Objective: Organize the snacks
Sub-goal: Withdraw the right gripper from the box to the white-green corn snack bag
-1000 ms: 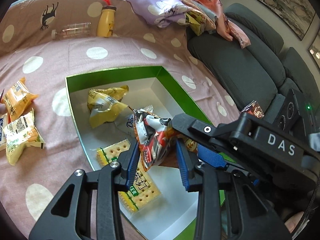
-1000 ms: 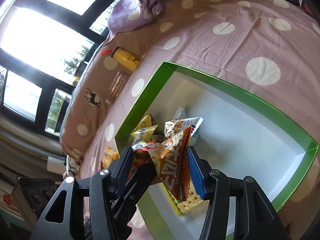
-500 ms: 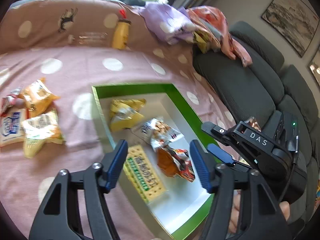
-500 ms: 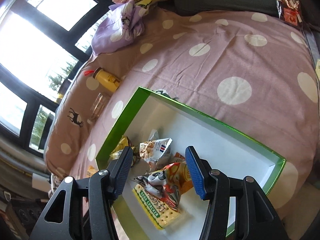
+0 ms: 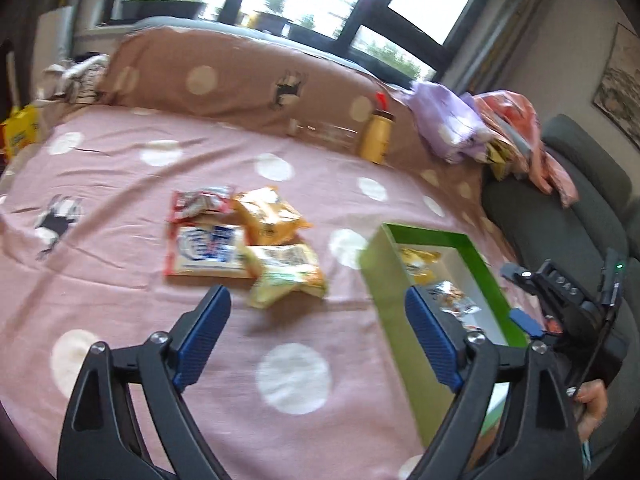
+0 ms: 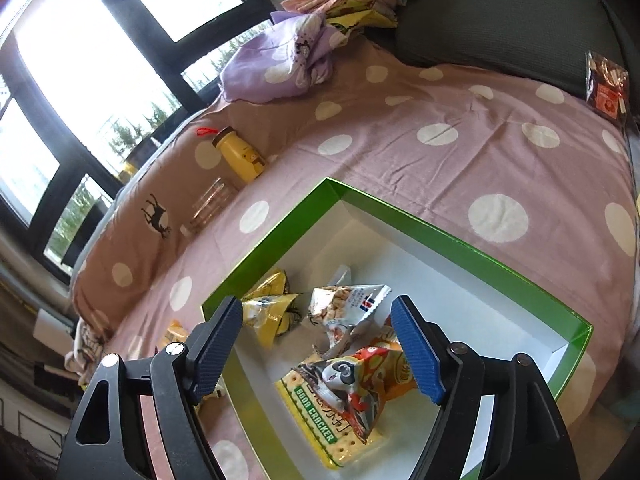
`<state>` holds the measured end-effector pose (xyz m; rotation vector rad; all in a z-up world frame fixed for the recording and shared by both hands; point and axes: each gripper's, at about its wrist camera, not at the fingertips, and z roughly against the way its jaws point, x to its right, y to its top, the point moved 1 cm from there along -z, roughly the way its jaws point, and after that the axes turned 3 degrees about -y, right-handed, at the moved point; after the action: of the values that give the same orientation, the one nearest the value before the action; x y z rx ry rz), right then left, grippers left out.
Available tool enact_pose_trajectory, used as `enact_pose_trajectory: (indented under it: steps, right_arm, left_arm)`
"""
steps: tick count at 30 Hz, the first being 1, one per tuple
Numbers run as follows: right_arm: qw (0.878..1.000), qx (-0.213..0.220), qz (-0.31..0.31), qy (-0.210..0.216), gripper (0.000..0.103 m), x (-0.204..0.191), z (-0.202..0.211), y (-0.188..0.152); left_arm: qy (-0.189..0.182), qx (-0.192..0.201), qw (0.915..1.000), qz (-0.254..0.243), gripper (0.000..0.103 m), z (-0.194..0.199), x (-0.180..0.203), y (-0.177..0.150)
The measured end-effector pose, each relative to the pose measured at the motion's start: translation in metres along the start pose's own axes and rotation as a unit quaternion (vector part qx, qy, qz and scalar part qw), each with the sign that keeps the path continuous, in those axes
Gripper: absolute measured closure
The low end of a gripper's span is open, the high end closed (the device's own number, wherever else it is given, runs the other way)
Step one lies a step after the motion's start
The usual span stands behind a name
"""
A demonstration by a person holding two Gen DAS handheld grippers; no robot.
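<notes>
Cracker pack [image 6: 320,428] half under orange bag [image 6: 372,376], left view blurred

Four snack packets [image 5: 240,236] are clustered, touching, on the dotted cloth; what appear to be four more are piled in the green box [image 6: 460,248].

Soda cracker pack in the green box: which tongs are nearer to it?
Right. The right tongs hang open directly over the soda cracker pack in the green box; the left tongs hover open over the cloth, outside the box.
</notes>
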<state>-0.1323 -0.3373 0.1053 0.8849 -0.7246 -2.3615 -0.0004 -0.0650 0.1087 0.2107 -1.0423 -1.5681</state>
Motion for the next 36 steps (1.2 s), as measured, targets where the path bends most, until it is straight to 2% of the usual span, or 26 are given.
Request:
enact_pose_trajectory:
  steps: [2, 4, 8, 13, 18, 24, 30, 32, 33, 36]
  right_arm:
    - [1.0, 0.004, 0.017, -0.001, 0.021, -0.009, 0.001, -0.003]
    - [1.0, 0.008, 0.029, -0.003, 0.021, -0.017, 0.003, -0.007]
    - [0.998, 0.01, 0.062, 0.01, 0.02, -0.041, 0.006, -0.017]
    - [0.992, 0.011, 0.123, 0.028, 0.017, -0.077, 0.006, -0.037]
    - [0.979, 0.01, 0.201, 0.036, 0.017, -0.112, 0.004, -0.063]
    - [0.967, -0.009, 0.254, 0.028, 0.017, -0.136, -0.007, -0.087]
    - [0.963, -0.036, 0.265, 0.033, 0.017, -0.143, -0.016, -0.098]
    - [0.963, -0.051, 0.26, 0.043, 0.017, -0.144, -0.019, -0.101]
    - [0.963, -0.056, 0.258, 0.046, 0.017, -0.145, -0.02, -0.102]
    - [0.963, -0.059, 0.261, 0.04, 0.017, -0.148, -0.022, -0.106]
  left_arm:
    - [0.03, 0.007, 0.9995, 0.009, 0.013, 0.006, -0.014, -0.005]
    - [0.044, 0.002, 0.9988, 0.022, 0.013, 0.01, -0.027, -0.006]
    - [0.069, 0.02, 0.9937, 0.087, 0.013, 0.028, -0.06, -0.009]
    - [0.099, 0.03, 0.9898, 0.098, 0.013, 0.037, -0.083, -0.005]
    - [0.115, 0.028, 0.9867, 0.111, 0.013, 0.042, -0.098, -0.006]
    - [0.119, 0.043, 0.9841, 0.125, 0.013, 0.053, -0.107, -0.003]
    - [0.141, 0.043, 0.9789, 0.142, 0.013, 0.057, -0.119, -0.003]
    - [0.141, 0.044, 0.9784, 0.144, 0.01, 0.058, -0.121, -0.003]
    - [0.139, 0.046, 0.9783, 0.147, 0.006, 0.059, -0.122, -0.003]
    - [0.129, 0.048, 0.9787, 0.152, 0.004, 0.06, -0.124, -0.003]
